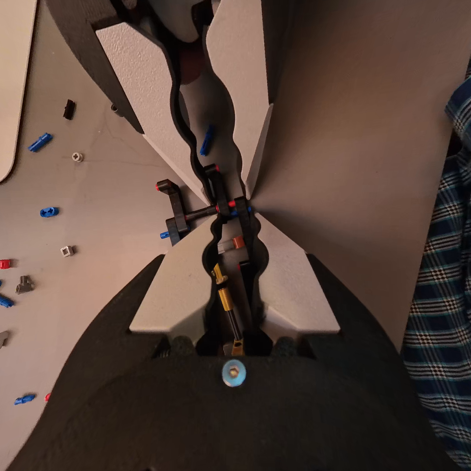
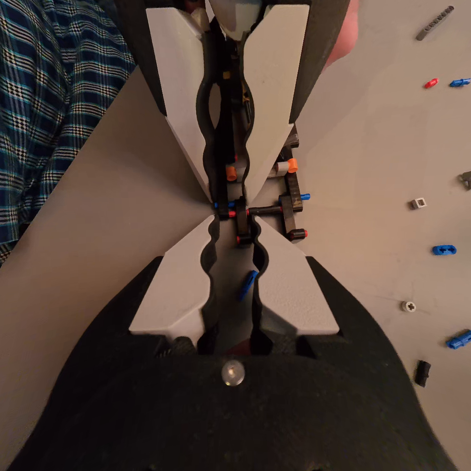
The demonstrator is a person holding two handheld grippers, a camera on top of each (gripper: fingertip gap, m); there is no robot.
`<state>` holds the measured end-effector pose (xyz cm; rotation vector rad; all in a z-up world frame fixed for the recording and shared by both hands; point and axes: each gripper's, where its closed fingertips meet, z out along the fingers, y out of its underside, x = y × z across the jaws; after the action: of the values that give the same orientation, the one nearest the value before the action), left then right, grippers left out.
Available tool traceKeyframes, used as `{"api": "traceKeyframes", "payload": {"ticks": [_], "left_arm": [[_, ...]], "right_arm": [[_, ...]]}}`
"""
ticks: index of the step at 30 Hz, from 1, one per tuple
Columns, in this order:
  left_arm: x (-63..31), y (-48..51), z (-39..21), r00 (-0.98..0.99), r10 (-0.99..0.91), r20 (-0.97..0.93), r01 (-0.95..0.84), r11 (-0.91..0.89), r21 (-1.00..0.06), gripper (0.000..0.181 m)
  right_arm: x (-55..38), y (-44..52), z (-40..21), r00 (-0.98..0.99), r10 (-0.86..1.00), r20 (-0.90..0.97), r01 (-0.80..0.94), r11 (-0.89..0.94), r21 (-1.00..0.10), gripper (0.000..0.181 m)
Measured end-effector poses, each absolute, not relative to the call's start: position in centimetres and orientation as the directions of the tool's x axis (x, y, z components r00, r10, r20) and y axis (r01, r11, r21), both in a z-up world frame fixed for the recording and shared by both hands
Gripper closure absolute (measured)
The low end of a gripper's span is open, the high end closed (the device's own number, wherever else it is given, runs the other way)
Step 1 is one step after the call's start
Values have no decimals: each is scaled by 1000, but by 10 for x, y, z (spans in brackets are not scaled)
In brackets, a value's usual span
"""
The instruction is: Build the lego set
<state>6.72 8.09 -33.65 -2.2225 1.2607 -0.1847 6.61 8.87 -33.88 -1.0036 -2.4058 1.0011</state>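
A smooth, matte grey-beige counter (image 1: pixel 344 127) fills both views, with faint scuffs on its surface. At one edge a person's garment (image 2: pixel 38 102) shows, a soft woven cloth in blue, black and white plaid.

Two grippers meet tip to tip above the counter. Each has a rough, grainy black body and two wedge-shaped fingers faced in pale grey with a fine pebbled texture, their inner edges black and wavy.

The left gripper (image 1: pixel 234 226) is nearly closed, clamped on the lego assembly (image 1: pixel 221 204), which runs back between its fingers. The assembly is a frame of glossy black plastic beams joined by a black axle, with small red and blue pin ends, orange and grey bushes, and a slim yellow and black cylinder part lying inside the left gripper's gap.

The right gripper (image 2: pixel 237 224) is also almost closed, its tips pinching a short black beam at the end of the same assembly.

A blue pin (image 2: pixel 247 285) lies on the counter under the right gripper's fingers.

Small loose pieces are scattered on the counter to the side, well apart from the grippers: a blue two-hole connector (image 2: pixel 444 249), a grey square-holed piece (image 2: pixel 418 203), a pale round bush with a cross hole (image 2: pixel 408 306), a black pin (image 2: pixel 423 372), and a long grey studded beam (image 2: pixel 434 23).
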Motion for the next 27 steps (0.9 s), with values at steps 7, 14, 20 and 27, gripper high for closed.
{"api": "traceKeyframes", "payload": {"ticks": [7, 14, 20, 27], "left_arm": [[68, 81, -335, 559, -815, -151, -731, -399, -553, 161], [69, 81, -334, 560, -814, -154, -728, -395, -560, 162], [69, 82, -334, 554, -818, -157, -727, -383, -570, 161], [69, 84, -334, 547, -820, -168, -727, -366, -581, 161]], "right_arm": [[65, 87, -339, -687, 725, 43, 476, 495, -727, 162], [65, 87, -340, -694, 719, 26, 481, 490, -727, 162], [64, 88, -339, -701, 713, 0, 489, 481, -728, 161], [64, 89, -339, -701, 713, 21, 477, 491, -729, 161]]}}
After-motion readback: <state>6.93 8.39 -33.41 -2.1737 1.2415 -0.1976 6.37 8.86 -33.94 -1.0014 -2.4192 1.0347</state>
